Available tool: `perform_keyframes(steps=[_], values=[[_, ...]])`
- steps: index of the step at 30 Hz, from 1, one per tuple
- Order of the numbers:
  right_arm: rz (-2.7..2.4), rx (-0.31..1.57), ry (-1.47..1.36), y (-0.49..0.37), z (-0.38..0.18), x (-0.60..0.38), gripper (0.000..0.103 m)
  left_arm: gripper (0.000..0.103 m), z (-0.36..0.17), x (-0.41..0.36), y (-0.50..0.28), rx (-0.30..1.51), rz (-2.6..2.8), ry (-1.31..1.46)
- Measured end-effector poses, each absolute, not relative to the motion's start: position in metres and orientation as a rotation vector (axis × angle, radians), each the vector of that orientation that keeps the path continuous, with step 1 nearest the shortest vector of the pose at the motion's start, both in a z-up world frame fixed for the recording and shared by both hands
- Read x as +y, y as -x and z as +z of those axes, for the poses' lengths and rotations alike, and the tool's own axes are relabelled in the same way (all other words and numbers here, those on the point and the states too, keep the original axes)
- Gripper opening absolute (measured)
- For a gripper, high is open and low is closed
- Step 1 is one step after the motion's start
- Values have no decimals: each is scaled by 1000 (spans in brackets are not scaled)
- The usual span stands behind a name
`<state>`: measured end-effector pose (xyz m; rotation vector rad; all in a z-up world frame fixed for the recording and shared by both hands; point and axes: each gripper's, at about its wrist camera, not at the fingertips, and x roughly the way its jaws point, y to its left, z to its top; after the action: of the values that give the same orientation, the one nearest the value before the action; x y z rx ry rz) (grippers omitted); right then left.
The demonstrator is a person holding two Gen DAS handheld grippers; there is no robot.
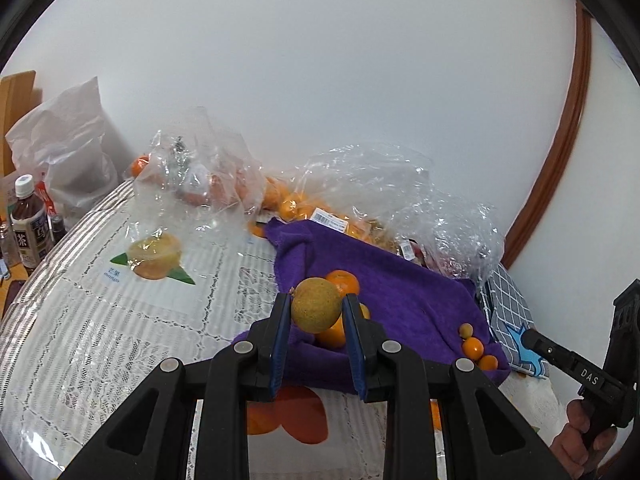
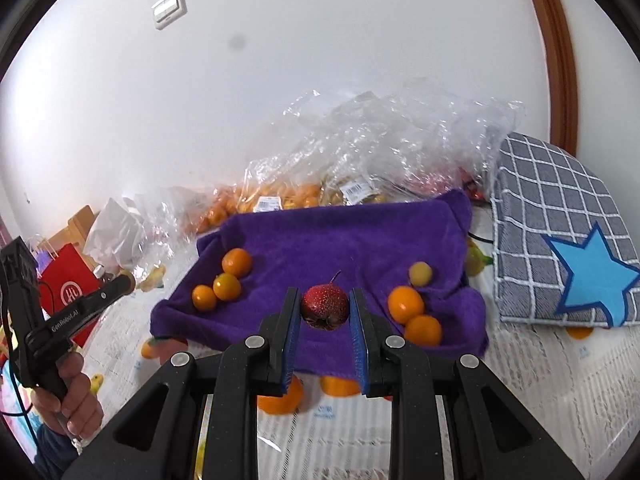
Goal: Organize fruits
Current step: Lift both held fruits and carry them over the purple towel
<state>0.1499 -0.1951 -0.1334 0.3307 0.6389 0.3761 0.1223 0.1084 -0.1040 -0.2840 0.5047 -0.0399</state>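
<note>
My left gripper (image 1: 316, 305) is shut on a round yellow-green fruit (image 1: 316, 310), held above a purple towel (image 1: 404, 296). Oranges (image 1: 344, 282) lie on the towel just behind it, and three small orange fruits (image 1: 473, 347) sit near the towel's right edge. My right gripper (image 2: 325, 307) is shut on a small red speckled fruit (image 2: 325, 304) with a thin stem, lifted over the purple towel (image 2: 340, 240). Three small oranges (image 2: 226, 286) rest at the towel's left, and two oranges (image 2: 406, 303) with a pale yellow fruit (image 2: 420, 273) at its right.
Crumpled clear bags (image 2: 380, 148) holding more orange fruit line the wall behind the towel. A grey checked cushion with a blue star (image 2: 560, 240) lies at the right. Bottles (image 1: 28, 224) and a white bag (image 1: 68, 148) stand at the table's left end. A lace-patterned tablecloth (image 1: 120, 328) covers the table.
</note>
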Motion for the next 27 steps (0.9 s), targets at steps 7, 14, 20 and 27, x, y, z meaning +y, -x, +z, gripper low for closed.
perform_keyframes(steps=[7, 14, 20, 27], values=[[387, 617, -287, -166, -130, -185, 24, 25, -110, 109, -128, 527, -21, 269], [390, 636, -279, -189, -141, -187, 24, 25, -117, 99, -141, 571, -36, 245], [404, 663, -267, -211, -146, -198, 24, 25, -112, 81, -165, 601, -81, 235], [459, 741, -257, -220, -176, -183, 24, 25, -123, 55, -196, 680, -123, 207]])
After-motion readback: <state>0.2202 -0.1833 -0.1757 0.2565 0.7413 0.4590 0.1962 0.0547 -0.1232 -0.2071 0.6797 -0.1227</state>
